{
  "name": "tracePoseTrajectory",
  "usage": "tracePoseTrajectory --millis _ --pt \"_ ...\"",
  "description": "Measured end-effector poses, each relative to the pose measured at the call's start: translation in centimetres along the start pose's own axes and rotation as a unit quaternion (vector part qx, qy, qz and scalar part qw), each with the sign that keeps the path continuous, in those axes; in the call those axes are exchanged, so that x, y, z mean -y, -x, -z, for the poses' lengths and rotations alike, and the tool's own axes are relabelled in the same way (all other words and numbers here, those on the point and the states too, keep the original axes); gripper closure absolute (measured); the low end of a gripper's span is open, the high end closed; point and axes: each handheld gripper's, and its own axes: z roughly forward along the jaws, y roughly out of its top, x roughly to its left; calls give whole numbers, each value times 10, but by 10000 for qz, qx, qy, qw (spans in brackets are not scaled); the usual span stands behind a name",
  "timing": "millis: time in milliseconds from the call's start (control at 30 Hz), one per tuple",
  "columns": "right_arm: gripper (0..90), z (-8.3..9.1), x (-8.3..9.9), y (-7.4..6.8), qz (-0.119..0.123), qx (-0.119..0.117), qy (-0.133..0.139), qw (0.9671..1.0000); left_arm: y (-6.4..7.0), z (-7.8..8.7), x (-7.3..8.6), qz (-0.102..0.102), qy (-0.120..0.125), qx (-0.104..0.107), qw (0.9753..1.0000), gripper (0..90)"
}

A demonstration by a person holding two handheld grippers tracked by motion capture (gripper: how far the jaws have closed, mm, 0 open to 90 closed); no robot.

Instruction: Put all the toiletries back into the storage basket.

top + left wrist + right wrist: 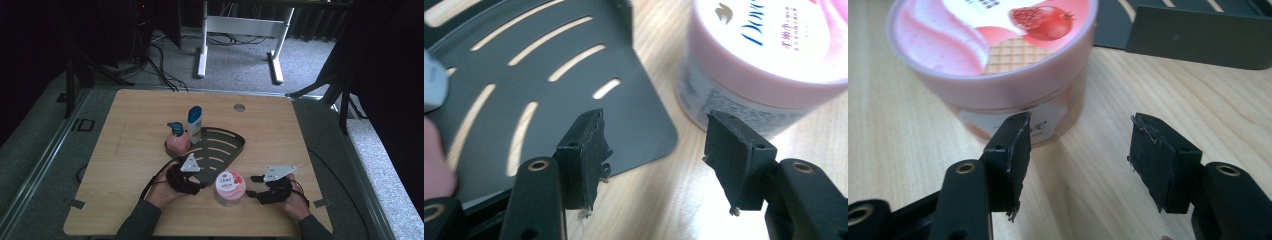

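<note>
The round Dove cream jar (pixel 230 188) has a pink lid with a pomegranate picture; it stands between the left gripper (pixel 196 186) and the right gripper (pixel 254 186), both wide and empty.

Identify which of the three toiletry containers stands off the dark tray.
The round pink Dove tub: it sits on bare wood between both hand-held grippers, while the pump bottle and white bottle stand on the tray.
</note>
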Motion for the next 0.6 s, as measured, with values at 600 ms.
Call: tracePoseTrajectory --millis 600 --pt "365 -3 -1 -7 251 -501 64 9984 17 -17 1 -395 12 545 9977 383"
